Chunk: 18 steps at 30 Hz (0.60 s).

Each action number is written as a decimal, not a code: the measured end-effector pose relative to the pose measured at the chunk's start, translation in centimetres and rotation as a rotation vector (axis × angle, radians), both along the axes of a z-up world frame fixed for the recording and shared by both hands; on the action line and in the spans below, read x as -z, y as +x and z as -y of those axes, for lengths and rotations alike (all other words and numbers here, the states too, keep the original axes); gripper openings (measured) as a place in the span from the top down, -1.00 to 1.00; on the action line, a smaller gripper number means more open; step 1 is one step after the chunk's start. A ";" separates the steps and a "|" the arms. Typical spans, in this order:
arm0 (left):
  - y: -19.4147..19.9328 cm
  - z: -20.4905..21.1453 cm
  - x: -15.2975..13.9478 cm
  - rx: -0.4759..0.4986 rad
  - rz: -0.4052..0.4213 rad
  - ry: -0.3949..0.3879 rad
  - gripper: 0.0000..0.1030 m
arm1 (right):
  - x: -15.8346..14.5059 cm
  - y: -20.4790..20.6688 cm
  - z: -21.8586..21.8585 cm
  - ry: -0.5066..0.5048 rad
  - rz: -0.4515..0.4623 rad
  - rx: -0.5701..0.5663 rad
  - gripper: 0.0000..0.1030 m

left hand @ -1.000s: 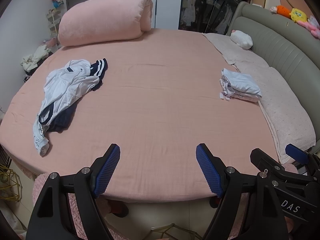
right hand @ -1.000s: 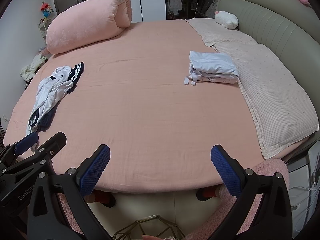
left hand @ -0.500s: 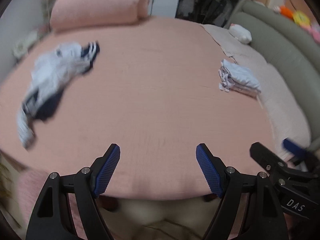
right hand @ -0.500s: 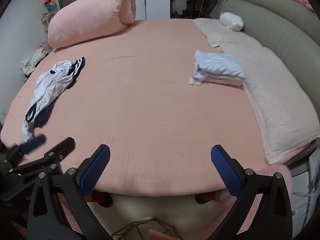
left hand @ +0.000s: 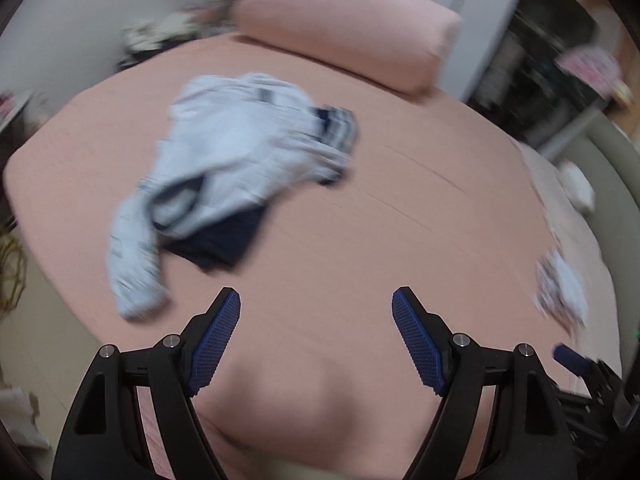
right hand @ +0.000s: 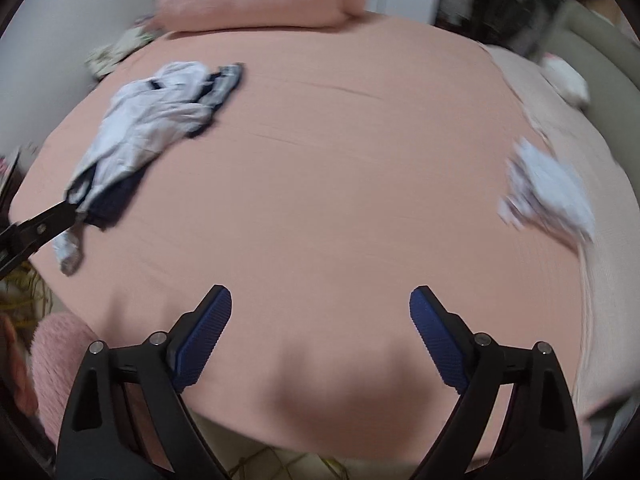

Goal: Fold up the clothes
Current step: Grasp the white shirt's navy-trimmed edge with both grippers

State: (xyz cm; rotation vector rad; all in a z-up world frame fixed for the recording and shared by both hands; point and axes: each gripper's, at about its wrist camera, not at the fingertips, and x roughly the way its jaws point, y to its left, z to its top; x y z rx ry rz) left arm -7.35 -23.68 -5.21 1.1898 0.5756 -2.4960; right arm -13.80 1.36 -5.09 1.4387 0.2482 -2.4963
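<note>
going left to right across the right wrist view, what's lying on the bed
left tongs tip poking in at the edge → crumpled white and navy clothes → bare stretch of pink sheet → folded white stack → pale quilted cover along the right side

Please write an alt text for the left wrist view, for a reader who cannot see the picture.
Blurred fisheye view: the open, empty left tongs are over a pink bed, pointed toward a crumpled white and navy garment pile on the bed's left side. A rolled pink duvet lies at the far edge, a small folded stack sits at right, and the right tongs show partly at lower right.
</note>
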 end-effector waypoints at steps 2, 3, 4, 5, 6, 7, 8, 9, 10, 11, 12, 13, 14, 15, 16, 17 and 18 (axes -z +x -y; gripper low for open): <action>-1.1 3.5 0.8 -0.088 0.011 -0.025 -0.55 | -0.1 -1.4 3.3 0.019 -0.021 -0.057 -0.65; -1.7 5.2 1.3 -0.122 0.016 -0.030 -0.53 | -0.1 -2.0 4.9 0.031 -0.031 -0.082 -0.57; -2.5 7.1 2.1 -0.151 0.025 -0.024 -0.52 | 0.0 -2.8 6.6 0.037 -0.038 -0.110 -0.55; -3.2 8.5 2.8 -0.170 0.037 -0.012 -0.52 | 0.1 -3.6 8.4 0.039 -0.041 -0.141 -0.53; -3.8 9.6 3.6 -0.179 0.045 0.006 -0.52 | 0.3 -4.5 10.1 0.039 -0.041 -0.167 -0.51; -4.4 10.7 4.4 -0.185 0.052 0.025 -0.52 | 0.6 -5.5 12.0 0.032 -0.035 -0.192 -0.51; -4.9 11.7 5.2 -0.191 0.059 0.045 -0.52 | 0.9 -6.5 13.8 0.023 -0.029 -0.217 -0.51; -5.3 12.5 5.9 -0.193 0.055 0.057 -0.52 | 1.2 -7.4 15.4 0.022 -0.027 -0.234 -0.51; -5.6 13.1 6.5 -0.192 0.046 0.067 -0.52 | 1.6 -8.2 17.1 0.022 -0.028 -0.250 -0.51; -5.8 13.6 7.2 -0.189 0.024 0.071 -0.52 | 1.9 -9.1 18.8 0.022 -0.029 -0.266 -0.51; -5.9 13.8 7.8 -0.179 -0.012 0.078 -0.49 | 2.3 -9.9 20.4 0.022 -0.034 -0.282 -0.53; -5.8 14.1 8.7 -0.164 -0.058 0.100 -0.39 | 2.7 -10.6 21.8 0.025 -0.043 -0.296 -0.53; -6.0 14.5 9.6 -0.165 -0.041 0.103 -0.07 | 3.1 -11.4 23.2 0.033 -0.052 -0.307 -0.53; -6.3 14.9 10.5 -0.173 0.005 0.093 0.30 | 3.5 -12.1 24.5 0.041 -0.060 -0.320 -0.53; -6.3 15.2 10.7 -0.174 0.004 0.097 0.30 | 4.0 -12.8 25.7 0.051 -0.064 -0.334 -0.53; -6.3 15.4 10.6 -0.173 -0.018 0.105 0.30 | 4.5 -13.6 26.9 0.061 -0.069 -0.347 -0.54; -6.3 15.6 10.5 -0.175 -0.035 0.111 0.30 | 5.0 -14.3 28.1 0.070 -0.073 -0.361 -0.54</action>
